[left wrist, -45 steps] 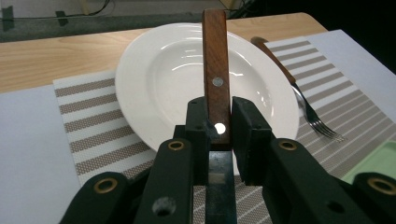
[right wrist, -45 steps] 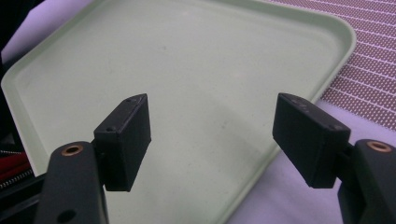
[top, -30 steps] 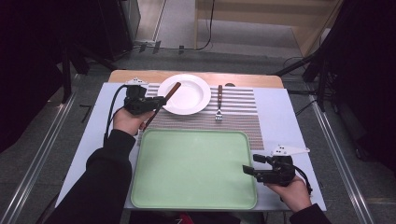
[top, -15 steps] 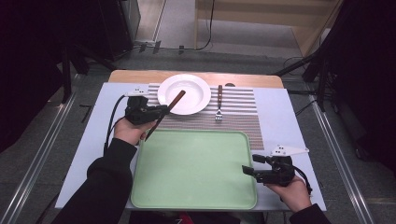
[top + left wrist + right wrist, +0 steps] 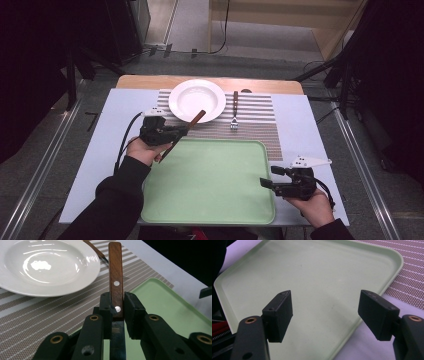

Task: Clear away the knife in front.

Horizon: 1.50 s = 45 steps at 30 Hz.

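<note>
Your left gripper (image 5: 184, 131) has its jaws clamped on a knife (image 5: 184, 131) with a wooden handle; in the left gripper view (image 5: 117, 307) the pads press on both sides of the handle (image 5: 115, 272) near its lower rivet, and the blade runs back between the jaw arms toward you. In the high view the knife slants in the air: its handle end points up over the near rim of the white plate (image 5: 186, 102), and its blade end hangs just beside the far left corner of the green tray (image 5: 210, 190). The plate sits on the striped placemat (image 5: 260, 127), and a fork (image 5: 234, 112) lies on the mat just to the plate's right. Your right gripper (image 5: 267, 179) hovers at the tray's near right edge with its jaws spread wide and holding nothing; in the right gripper view (image 5: 325, 312) they frame the bare tray floor (image 5: 317, 277). The two grippers are well apart, on opposite sides of the tray, above the table (image 5: 110, 150).
</note>
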Each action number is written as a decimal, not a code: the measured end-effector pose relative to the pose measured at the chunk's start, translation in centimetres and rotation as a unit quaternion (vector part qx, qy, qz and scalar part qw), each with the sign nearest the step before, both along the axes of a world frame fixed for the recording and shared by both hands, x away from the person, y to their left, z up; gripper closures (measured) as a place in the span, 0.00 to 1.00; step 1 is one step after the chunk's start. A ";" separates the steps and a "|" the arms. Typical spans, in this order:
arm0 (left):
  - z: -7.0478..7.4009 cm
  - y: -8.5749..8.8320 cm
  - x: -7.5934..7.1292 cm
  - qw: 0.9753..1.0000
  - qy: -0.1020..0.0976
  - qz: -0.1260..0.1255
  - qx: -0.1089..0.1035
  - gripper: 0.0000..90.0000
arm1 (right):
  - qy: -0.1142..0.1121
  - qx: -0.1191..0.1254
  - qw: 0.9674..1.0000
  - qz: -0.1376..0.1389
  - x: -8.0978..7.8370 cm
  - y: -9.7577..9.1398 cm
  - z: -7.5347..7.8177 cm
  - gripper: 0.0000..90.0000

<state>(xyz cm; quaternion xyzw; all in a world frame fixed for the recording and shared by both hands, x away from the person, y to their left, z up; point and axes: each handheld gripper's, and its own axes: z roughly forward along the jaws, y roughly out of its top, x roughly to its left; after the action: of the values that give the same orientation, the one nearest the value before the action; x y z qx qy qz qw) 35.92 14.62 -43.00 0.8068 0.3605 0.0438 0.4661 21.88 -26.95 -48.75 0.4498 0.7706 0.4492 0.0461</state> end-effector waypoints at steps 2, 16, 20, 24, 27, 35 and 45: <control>-0.2 0.0 -0.5 1.000 0.002 -0.004 0.001 0.85 | -0.002 0.000 1.000 0.002 0.0 0.0 0.0 0.30; -1.6 0.3 -3.2 0.999 0.022 -0.033 0.013 0.85 | -0.001 -0.003 1.000 -0.001 0.0 0.0 0.1 0.30; -2.3 0.3 -4.1 0.999 0.029 -0.041 0.018 0.85 | -0.002 -0.004 1.000 -0.001 0.0 0.0 0.1 0.30; -3.0 0.3 -4.8 0.998 0.036 -0.051 0.027 0.85 | -0.001 -0.005 1.000 -0.001 0.0 0.1 0.0 0.30; -3.4 0.3 -5.2 0.997 0.037 -0.057 0.036 0.85 | -0.001 -0.005 1.000 -0.001 -0.1 0.0 0.0 0.30; -5.0 -0.3 -5.6 0.994 0.050 -0.074 0.063 0.85 | 0.002 -0.006 1.000 -0.001 0.0 0.1 0.0 0.30; -6.4 -0.7 -5.2 0.992 0.066 -0.072 0.085 0.85 | 0.003 -0.009 1.000 0.002 0.0 0.2 0.0 0.30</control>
<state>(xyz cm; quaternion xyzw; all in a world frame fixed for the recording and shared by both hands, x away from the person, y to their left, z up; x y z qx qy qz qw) 30.72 13.96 -49.41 0.8686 0.3263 -0.0126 0.3728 21.85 -26.79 -48.79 0.4491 0.7756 0.4411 0.0470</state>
